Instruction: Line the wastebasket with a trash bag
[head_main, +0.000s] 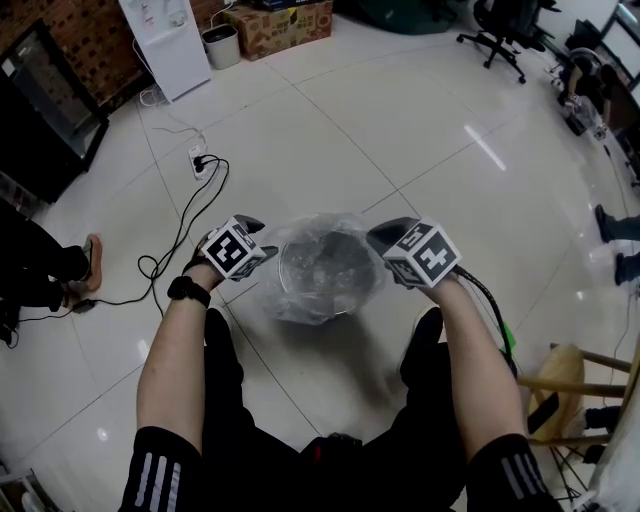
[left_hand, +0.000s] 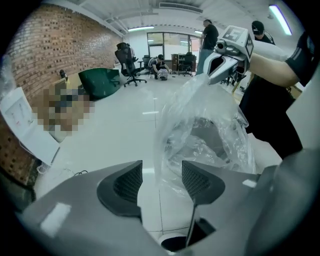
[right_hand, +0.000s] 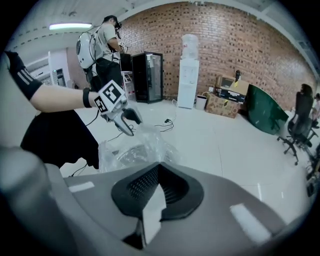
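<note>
A round grey wastebasket (head_main: 322, 268) stands on the white tiled floor, with a clear trash bag (head_main: 300, 300) draped in and over it. In the head view, my left gripper (head_main: 262, 240) is at the bag's left rim and my right gripper (head_main: 385, 240) is at its right rim. The left gripper (left_hand: 162, 165) stands open in its own view; the bag's edge (left_hand: 172, 125) hangs just beyond the gap, with no pad pressing on it. My right gripper (right_hand: 159, 165) is shut on a fold of the bag's film (right_hand: 152, 215). The crumpled bag (right_hand: 135, 150) lies beyond it.
A power strip with black cables (head_main: 197, 160) lies on the floor to the left, near a person's shoe (head_main: 90, 258). A water dispenser (head_main: 165, 40) and a cardboard box (head_main: 280, 25) stand at the back. A wooden chair (head_main: 575, 390) is at my right.
</note>
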